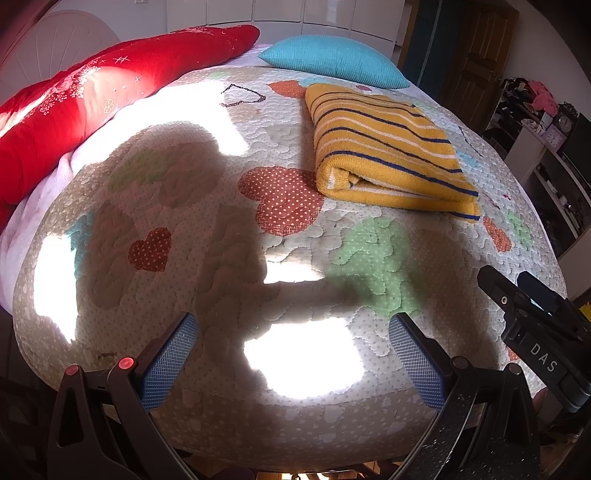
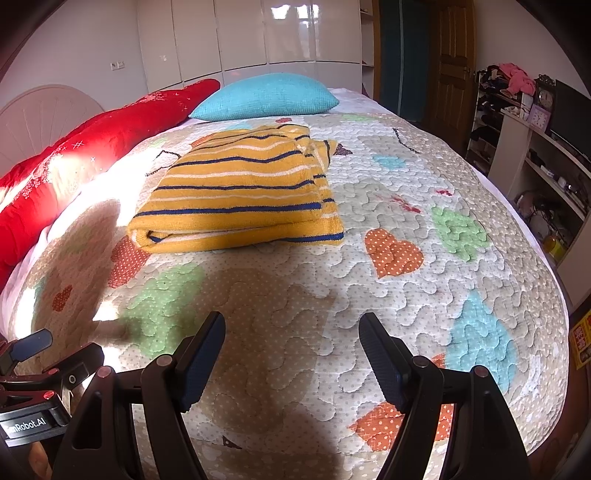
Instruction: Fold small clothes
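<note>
A yellow knit garment with navy and white stripes [image 1: 388, 147] lies folded into a thick rectangle on the quilted bedspread [image 1: 207, 236]; it also shows in the right wrist view [image 2: 240, 195]. My left gripper [image 1: 293, 332] is open and empty, held above the near part of the bed, well short of the garment. My right gripper [image 2: 291, 332] is open and empty, also near the front edge, with the garment ahead and slightly left. The right gripper's body shows at the right edge of the left wrist view [image 1: 535, 332].
A red quilt [image 1: 92, 103] lies along the bed's left side and a teal pillow [image 1: 332, 59] at the far end. Shelves with clutter [image 2: 535, 155] stand to the right, beside a wooden door [image 2: 454, 62]. White wardrobes [image 2: 258, 33] line the back wall.
</note>
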{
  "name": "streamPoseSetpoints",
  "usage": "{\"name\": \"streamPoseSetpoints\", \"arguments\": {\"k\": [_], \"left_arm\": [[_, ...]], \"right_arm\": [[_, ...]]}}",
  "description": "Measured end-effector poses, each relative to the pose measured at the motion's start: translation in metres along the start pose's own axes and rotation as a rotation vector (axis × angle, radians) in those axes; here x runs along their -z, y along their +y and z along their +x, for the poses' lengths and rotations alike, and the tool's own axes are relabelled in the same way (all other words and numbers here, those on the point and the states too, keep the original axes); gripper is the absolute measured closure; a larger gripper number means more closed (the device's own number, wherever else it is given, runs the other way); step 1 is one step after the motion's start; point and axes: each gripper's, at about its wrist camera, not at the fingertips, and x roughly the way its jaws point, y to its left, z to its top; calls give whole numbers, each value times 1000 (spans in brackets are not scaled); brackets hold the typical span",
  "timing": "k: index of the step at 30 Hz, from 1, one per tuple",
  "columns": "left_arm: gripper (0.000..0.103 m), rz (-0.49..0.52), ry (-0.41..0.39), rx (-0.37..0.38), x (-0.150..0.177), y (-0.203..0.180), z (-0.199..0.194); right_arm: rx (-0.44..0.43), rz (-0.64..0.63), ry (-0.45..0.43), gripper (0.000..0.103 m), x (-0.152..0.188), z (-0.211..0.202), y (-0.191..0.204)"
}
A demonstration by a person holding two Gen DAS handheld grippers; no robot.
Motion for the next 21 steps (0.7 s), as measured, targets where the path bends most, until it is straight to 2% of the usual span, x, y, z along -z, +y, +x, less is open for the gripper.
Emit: {"name": "streamPoseSetpoints", "arguments": {"k": [11,21], "left_arm": [[0,14,-27,-27,-18,4,5],[0,42,-50,-13,-52,-3,14]], "right_arm": [[17,-10,-21,24,-14,4,-5],[3,-27,-51,23,-51,11,-2]]}}
